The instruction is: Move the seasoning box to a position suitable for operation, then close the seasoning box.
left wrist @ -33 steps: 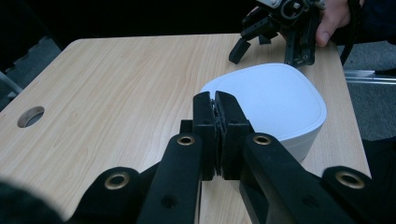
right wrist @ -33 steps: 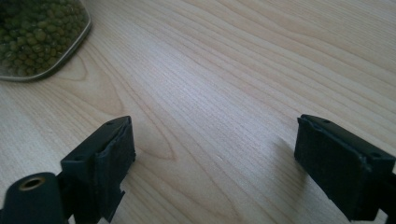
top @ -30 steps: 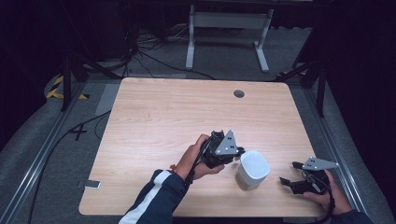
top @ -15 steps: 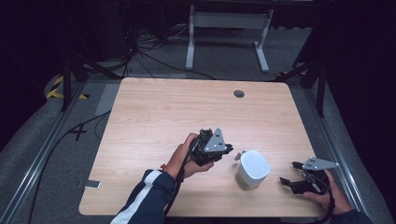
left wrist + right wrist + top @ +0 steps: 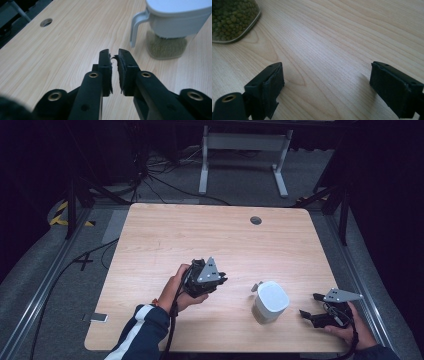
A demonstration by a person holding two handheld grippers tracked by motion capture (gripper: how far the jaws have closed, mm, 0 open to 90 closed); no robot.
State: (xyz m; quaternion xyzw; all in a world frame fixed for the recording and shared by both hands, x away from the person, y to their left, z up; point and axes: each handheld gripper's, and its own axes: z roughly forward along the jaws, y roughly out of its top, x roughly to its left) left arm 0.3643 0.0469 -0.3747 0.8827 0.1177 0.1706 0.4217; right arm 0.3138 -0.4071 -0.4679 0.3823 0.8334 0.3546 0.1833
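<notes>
A clear container (image 5: 270,301) with a white lid and a grey side handle stands on the wooden table (image 5: 200,235), near its front right. Green beans fill its lower part (image 5: 166,45). My left gripper (image 5: 224,280) hovers to the container's left and points at it, apart from it. In the left gripper view its jaws (image 5: 114,53) are shut with a thin slit between the pads and hold nothing. My right gripper (image 5: 310,305) rests low at the table's front right, just right of the container. It stands open (image 5: 325,72) over bare wood, with the beans (image 5: 232,17) at the upper left.
A round cable hole (image 5: 256,220) sits near the table's far edge. A white metal stand (image 5: 245,150) and cables lie on the floor behind the table. A small flat device (image 5: 95,317) lies on the floor at the front left.
My left gripper has drawn back to the left, away from the container. The right gripper and the container have stayed put.
</notes>
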